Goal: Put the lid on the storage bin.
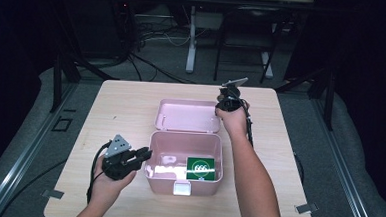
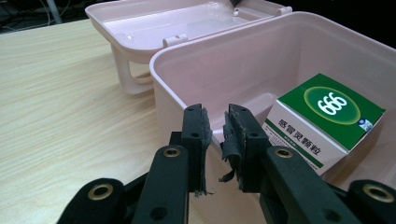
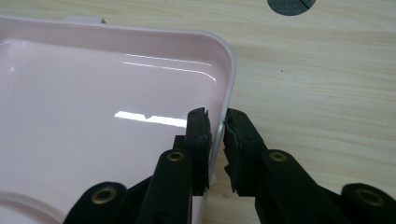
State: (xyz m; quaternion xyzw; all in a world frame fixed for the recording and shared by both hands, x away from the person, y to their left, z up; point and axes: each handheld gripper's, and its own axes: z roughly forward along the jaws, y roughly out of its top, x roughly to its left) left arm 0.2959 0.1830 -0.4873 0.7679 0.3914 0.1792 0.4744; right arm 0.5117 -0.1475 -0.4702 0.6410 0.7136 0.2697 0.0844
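A pink plastic box (image 1: 161, 183) stands open at the table's middle front, its lid (image 1: 188, 116) folded back flat behind it. Inside at the right lies a green and white carton (image 1: 200, 167) marked 666. My left gripper (image 1: 146, 156) sits at the box's left wall. In the left gripper view its jaws (image 2: 217, 114) straddle the rim of the box (image 2: 161, 65) and are shut on it, with the carton (image 2: 327, 121) just beyond and the lid (image 2: 177, 18) behind. My right gripper (image 1: 223, 109) reaches the lid's right edge; in the right gripper view its jaws (image 3: 217, 116) pinch the rim of the lid (image 3: 93, 93).
A white latch (image 1: 182, 189) sits on the box's front wall. The pale wooden table (image 1: 121, 109) has bare room left and right of the box. A dark round mark (image 3: 289, 5) lies on the wood beyond the lid. Desk legs and cables stand behind the table.
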